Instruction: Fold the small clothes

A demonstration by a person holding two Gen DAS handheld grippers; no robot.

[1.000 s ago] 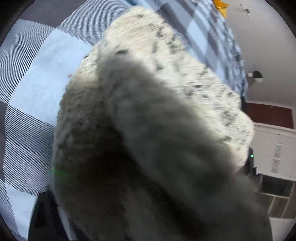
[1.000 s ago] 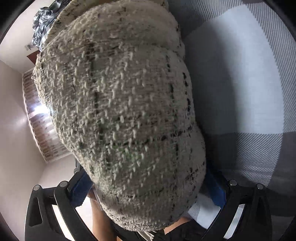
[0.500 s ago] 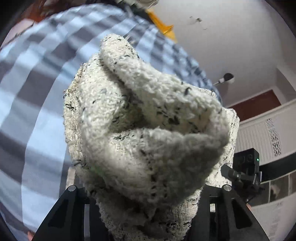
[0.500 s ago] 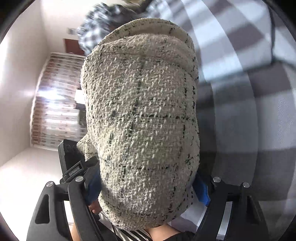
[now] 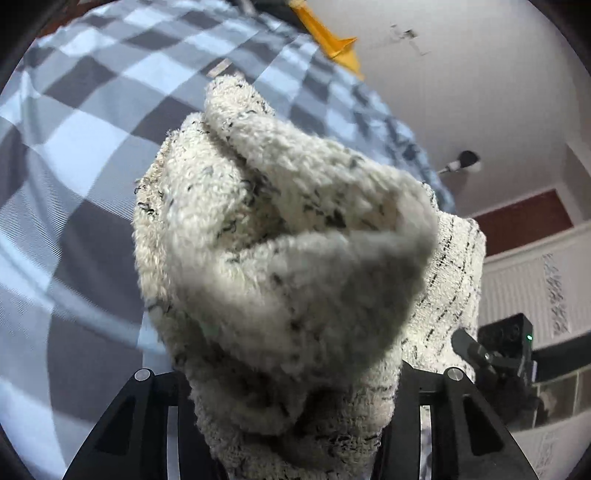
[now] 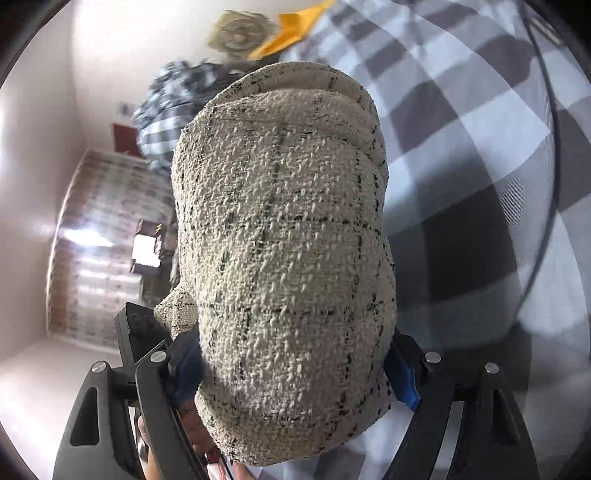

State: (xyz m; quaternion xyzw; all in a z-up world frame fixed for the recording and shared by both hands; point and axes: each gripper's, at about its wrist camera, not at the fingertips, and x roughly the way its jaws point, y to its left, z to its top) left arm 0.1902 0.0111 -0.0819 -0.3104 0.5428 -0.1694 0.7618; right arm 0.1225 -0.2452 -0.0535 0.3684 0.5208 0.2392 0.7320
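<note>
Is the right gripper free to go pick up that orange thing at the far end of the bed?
Probably not: the right gripper is clamped on the cream knit garment; the orange thing lies well beyond it.

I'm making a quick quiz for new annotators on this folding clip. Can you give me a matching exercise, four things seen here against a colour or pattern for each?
Things:
1. knitted garment
2. bedspread
3. flat item at the far edge of the bed
4. pads inside the right gripper's fingers

Colours or patterns:
A. blue
B. cream with thin dark grid lines
C. orange-yellow
D. grey and pale blue checks

Pairs: 1-B, 2-D, 3-C, 4-A
</note>
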